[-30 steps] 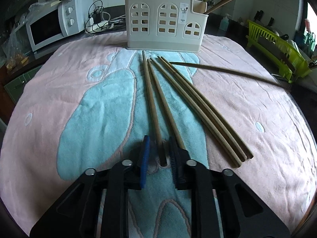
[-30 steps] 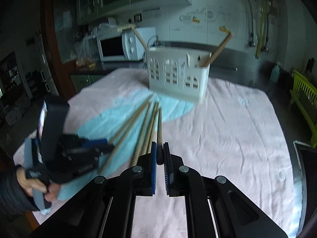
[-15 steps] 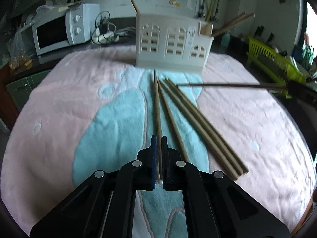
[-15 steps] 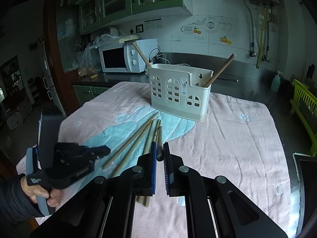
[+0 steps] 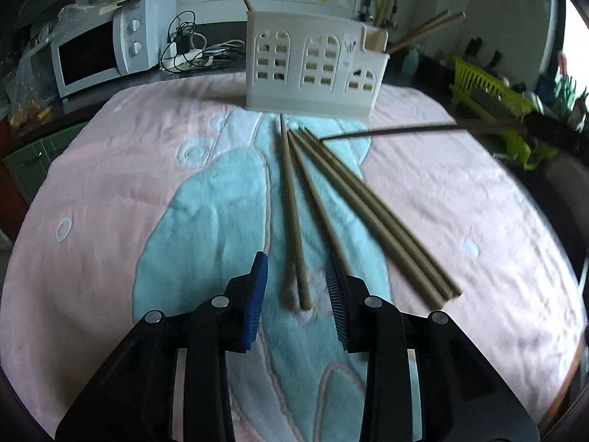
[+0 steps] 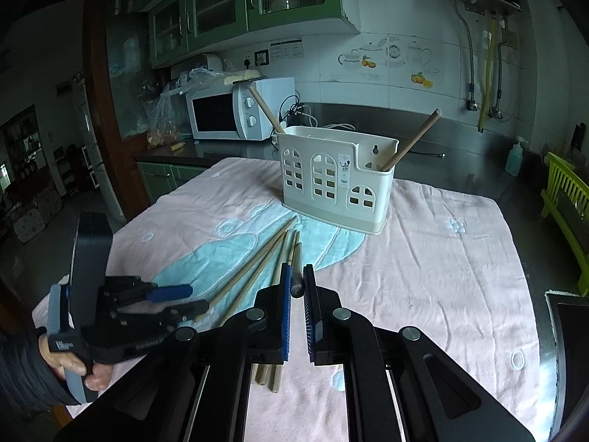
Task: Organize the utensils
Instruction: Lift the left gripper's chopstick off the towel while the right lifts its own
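The left gripper [image 5: 296, 287] is seen with jaws just opened, a thin wooden chopstick [image 5: 292, 217] lying free between them on the pink and blue towel [image 5: 129, 191] over the table. The loose chopsticks are fanned before the white plastic utensil holder [image 5: 314, 70]. The right gripper [image 6: 297, 287] is clamped on a dark wooden chopstick [image 5: 390, 133].

Both tongs, left tongs [image 5: 296, 291] and right tongs [image 6: 297, 313], are black with silver screws and ribbed blue pads [image 5: 257, 294]; a dark sleeve [image 6: 18, 375] sits behind the left one.
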The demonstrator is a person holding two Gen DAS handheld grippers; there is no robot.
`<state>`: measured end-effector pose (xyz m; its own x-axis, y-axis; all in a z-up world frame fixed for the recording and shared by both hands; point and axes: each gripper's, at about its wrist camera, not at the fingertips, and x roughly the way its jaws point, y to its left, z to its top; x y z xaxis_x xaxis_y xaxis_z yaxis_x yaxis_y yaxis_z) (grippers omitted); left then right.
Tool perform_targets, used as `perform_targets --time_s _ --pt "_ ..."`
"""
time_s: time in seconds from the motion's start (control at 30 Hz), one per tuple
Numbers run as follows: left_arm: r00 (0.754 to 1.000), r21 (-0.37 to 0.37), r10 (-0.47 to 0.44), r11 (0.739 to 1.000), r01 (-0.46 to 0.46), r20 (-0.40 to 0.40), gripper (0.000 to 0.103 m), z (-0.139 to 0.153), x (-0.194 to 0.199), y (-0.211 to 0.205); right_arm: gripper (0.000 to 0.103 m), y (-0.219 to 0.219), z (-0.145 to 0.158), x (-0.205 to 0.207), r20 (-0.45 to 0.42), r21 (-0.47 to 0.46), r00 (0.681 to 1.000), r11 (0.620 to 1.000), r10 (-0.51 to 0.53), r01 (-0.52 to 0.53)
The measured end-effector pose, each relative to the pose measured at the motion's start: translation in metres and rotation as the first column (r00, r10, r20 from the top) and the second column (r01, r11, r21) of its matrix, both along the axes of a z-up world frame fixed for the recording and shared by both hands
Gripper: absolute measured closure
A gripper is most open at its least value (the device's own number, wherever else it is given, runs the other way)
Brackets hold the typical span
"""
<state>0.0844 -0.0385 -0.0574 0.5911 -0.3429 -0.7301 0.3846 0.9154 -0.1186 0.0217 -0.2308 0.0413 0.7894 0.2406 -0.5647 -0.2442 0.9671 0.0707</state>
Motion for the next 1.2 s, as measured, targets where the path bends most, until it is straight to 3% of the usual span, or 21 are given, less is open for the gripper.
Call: perform_targets --time_s 0.3,0.4,0.53,0.67,1.0,1.2 --pt "1.000 0.030 -0.009 0.999 0.010 -0.025 0.072 -0.011 0.006 -0.007 0.096 0.001 0.002 -0.001 0.003 0.000 1.000 1.000 -0.001 0.001" --pt "1.000 0.064 -0.008 0.998 0.009 -0.016 0.080 -0.013 0.007 -0.012 0.096 0.001 0.002 -0.001 0.002 0.003 1.000 1.000 -0.002 0.002" --pt "1.000 0.101 0.000 0.995 0.001 -0.006 0.097 -0.011 0.008 -0.014 0.096 0.001 0.002 -0.001 0.004 0.002 1.000 1.000 -0.001 0.001" --pt "1.000 0.069 0.010 0.998 -0.010 -0.001 0.097 -0.003 0.010 -0.007 0.096 0.001 0.005 -0.001 0.010 0.002 1.000 1.000 -0.001 0.000" --pt "0.988 -0.007 0.040 0.999 -0.039 0.147 0.098 0.053 0.014 0.002 0.096 0.001 0.011 0.002 0.025 0.003 1.000 1.000 -0.003 0.002" --pt "0.978 -0.036 0.051 0.998 -0.045 0.201 0.098 0.071 0.021 0.001 0.096 0.002 0.015 0.004 0.040 0.004 0.999 1.000 -0.002 0.002"
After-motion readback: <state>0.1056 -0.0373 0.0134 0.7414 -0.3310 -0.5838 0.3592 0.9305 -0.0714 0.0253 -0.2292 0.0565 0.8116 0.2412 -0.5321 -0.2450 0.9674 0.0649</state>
